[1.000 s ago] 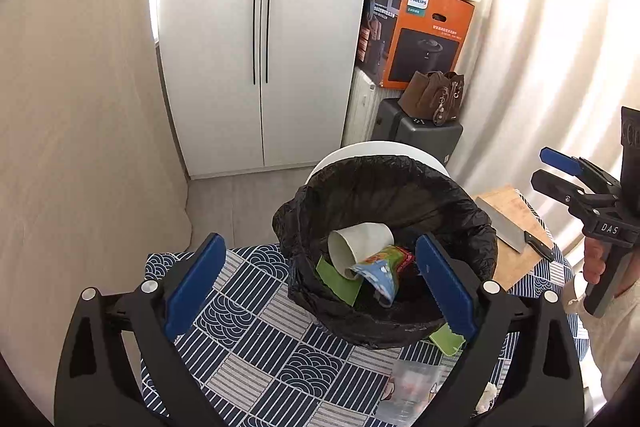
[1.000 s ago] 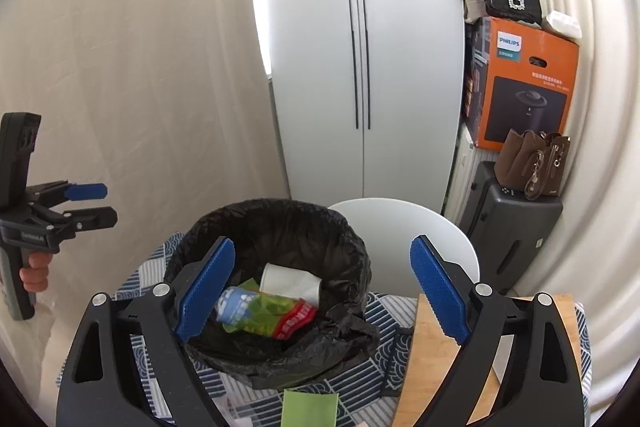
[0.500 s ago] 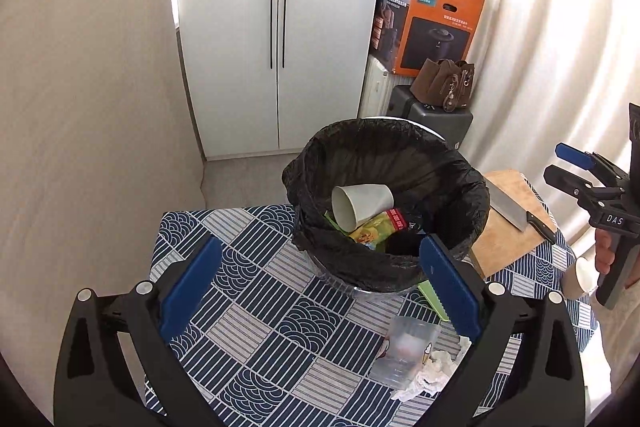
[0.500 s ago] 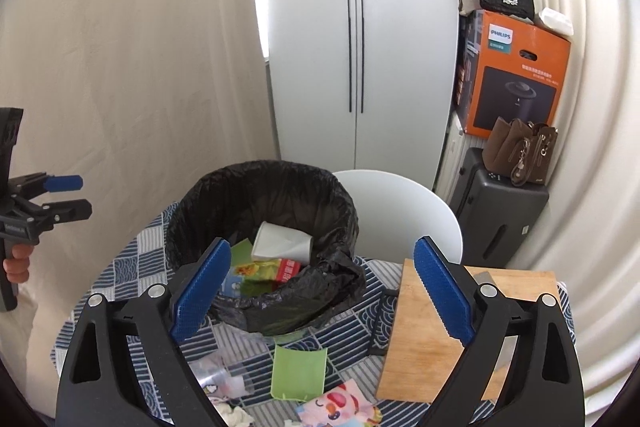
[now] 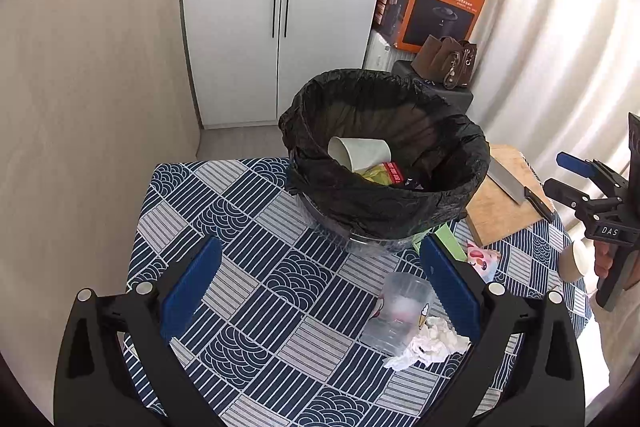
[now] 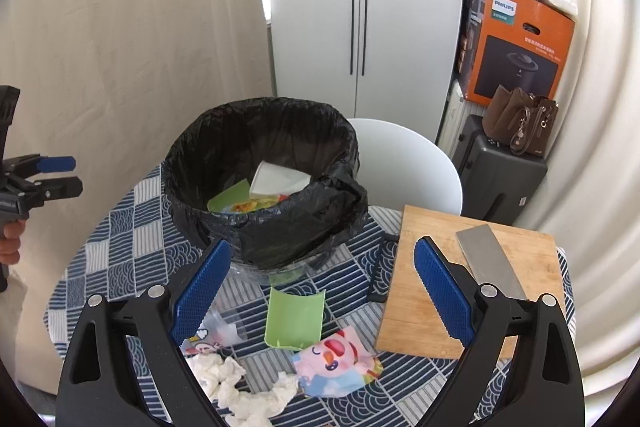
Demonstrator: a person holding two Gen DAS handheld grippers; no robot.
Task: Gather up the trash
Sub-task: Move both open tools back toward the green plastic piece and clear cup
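Both tools hang above the tabletop (image 5: 248, 227) with their blue pads spread wide and nothing between them: the left tool (image 5: 320, 291) over the clear plastic cup (image 5: 396, 311) lying on its side, touching crumpled white tissue (image 5: 432, 343); the right tool (image 6: 322, 291) over a curved green scrap (image 6: 294, 319) and a pink cartoon wrapper (image 6: 336, 363). Behind these stands the bin lined with a black bag (image 6: 264, 179), holding a white paper cup (image 5: 358, 153) and colourful wrappers
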